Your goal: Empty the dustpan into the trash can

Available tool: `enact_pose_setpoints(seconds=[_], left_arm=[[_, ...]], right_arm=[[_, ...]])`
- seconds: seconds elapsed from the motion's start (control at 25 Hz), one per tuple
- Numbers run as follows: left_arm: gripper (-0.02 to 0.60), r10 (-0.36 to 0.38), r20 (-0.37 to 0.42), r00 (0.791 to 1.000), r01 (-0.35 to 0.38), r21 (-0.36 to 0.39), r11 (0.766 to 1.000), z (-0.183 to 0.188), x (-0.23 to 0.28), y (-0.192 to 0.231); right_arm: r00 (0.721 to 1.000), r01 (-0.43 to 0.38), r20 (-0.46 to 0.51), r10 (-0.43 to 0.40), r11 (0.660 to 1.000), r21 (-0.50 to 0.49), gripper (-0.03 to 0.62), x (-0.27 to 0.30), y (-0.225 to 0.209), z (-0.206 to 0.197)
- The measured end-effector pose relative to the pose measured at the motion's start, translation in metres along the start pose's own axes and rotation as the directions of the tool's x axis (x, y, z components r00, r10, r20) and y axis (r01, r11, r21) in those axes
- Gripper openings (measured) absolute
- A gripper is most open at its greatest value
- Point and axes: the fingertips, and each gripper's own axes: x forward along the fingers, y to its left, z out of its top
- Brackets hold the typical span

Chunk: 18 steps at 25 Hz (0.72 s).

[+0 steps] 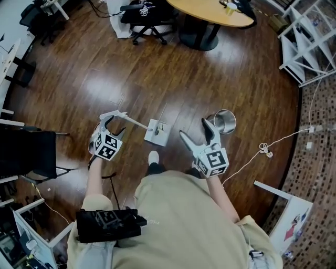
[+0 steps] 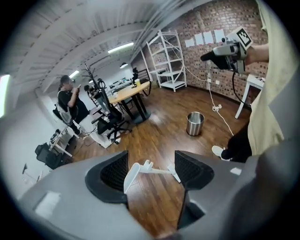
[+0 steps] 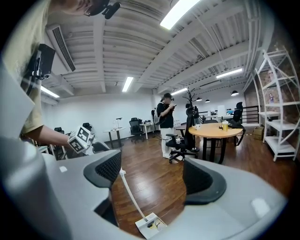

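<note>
Dark wood floor [image 1: 157, 73] carries one dustpan [image 1: 157, 132], standing just left of one trash can [image 1: 226, 122]. I judge this the pickup step: my left gripper [image 2: 151, 164] is half open at the handle's top end (not clamped yet), so closing comes next. My right gripper [image 3: 152, 171], jaws apart, holds nothing.

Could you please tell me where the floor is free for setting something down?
The widest bare wooden floor lies between the dustpan and the office chair and round table. A narrower strip separates dustpan and trash can. Right of the can, a cable crowds the floor.
</note>
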Motion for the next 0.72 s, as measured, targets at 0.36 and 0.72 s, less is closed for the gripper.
enact_pose_setpoints(seconds=[0.36,0.72], left_arm=[[0.299,-0.097,-0.209,0.973,0.149,0.251,0.956,-0.056,0.064,0.028],[0.298,-0.178,-0.381,0.907,0.319,0.348,0.882,-0.113,0.127,0.045]], right_arm=[[0.998,0.029,-0.055,-0.029,1.0,0.009,0.4,0.005,-0.003,-0.013],[0.994,0.061,-0.093,-0.06,0.998,0.013,0.4,0.003,-0.006,-0.023]])
